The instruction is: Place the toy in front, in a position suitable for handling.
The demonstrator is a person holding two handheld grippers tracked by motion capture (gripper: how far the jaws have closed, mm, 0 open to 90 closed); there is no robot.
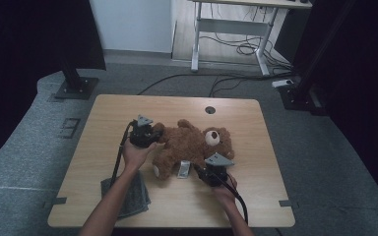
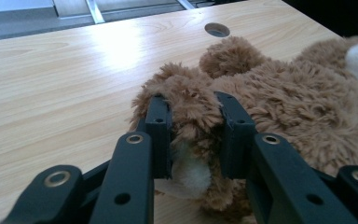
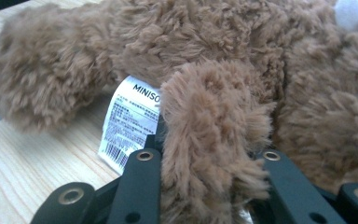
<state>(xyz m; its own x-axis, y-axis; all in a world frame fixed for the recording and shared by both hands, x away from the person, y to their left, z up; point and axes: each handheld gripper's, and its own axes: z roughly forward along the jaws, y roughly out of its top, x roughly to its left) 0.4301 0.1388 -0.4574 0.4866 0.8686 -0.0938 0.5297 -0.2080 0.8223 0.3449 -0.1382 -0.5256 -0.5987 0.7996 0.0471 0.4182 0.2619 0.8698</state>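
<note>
I note grey cloth [image 1: 128, 194] nearest me, beside teddy bear's [image 1: 189, 145] foot end, at table's [image 1: 256, 206] near edge. My right gripper [image 1: 207, 173] next, on bear's near side: jaws clamped on furry limb, white label [image 3: 130, 122] just beside. Bear lies at table centre, head pointing right. My left gripper [image 2: 193, 135] at bear's opposite end: jaws pinch plush paw. Cable hole [image 1: 210, 109] beyond bear, near far edge.

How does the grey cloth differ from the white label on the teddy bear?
The grey cloth is dark and plain; the white label is printed with text and a barcode. The cloth lies loose near the table's front edge; the label sticks out from the teddy bear. Both lie flat on the table.
</note>
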